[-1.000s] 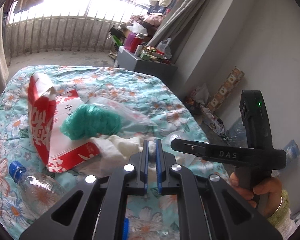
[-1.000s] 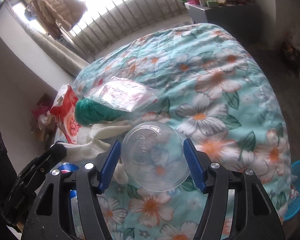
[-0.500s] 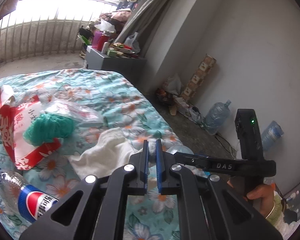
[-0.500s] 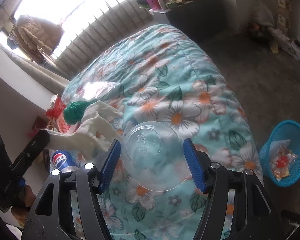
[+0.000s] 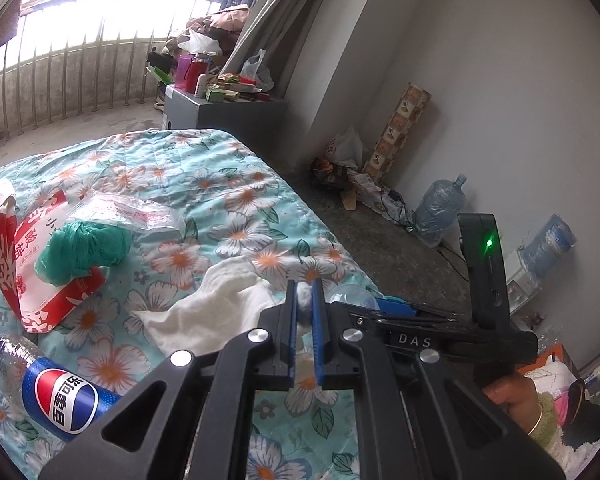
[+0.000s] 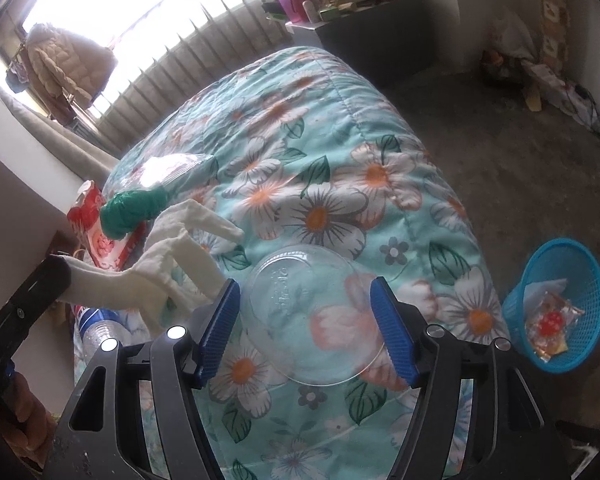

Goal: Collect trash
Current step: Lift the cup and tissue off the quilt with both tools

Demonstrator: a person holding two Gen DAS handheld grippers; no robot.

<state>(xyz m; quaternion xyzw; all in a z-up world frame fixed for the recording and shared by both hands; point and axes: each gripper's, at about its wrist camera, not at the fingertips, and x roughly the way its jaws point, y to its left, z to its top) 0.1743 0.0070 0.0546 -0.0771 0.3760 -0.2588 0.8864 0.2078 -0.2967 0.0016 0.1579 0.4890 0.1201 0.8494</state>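
Observation:
My left gripper (image 5: 304, 292) is shut on a white cloth (image 5: 220, 308), which trails from its tips down onto the flowered bedspread (image 5: 220, 184). In the right wrist view the same cloth (image 6: 172, 256) hangs from the left gripper's tips (image 6: 60, 272). My right gripper (image 6: 306, 300) holds a clear plastic cup (image 6: 312, 320) above the bed's edge. Its jaws are opening slightly, with the cup still between the blue pads. A blue mesh bin (image 6: 556, 300) with wrappers inside stands on the floor, lower right of the cup.
On the bed lie a Pepsi bottle (image 5: 60, 392), a red and white bag (image 5: 8, 264), a green plastic bundle (image 5: 84, 248) and a clear plastic bag (image 5: 132, 212). Water jugs (image 5: 440, 208) and clutter line the wall. A cabinet (image 5: 220, 112) stands beyond the bed.
Both grippers have swung toward the bed's edge and the floor. The blue bin has come into the right wrist view. The white cloth is drawn out from the pile.

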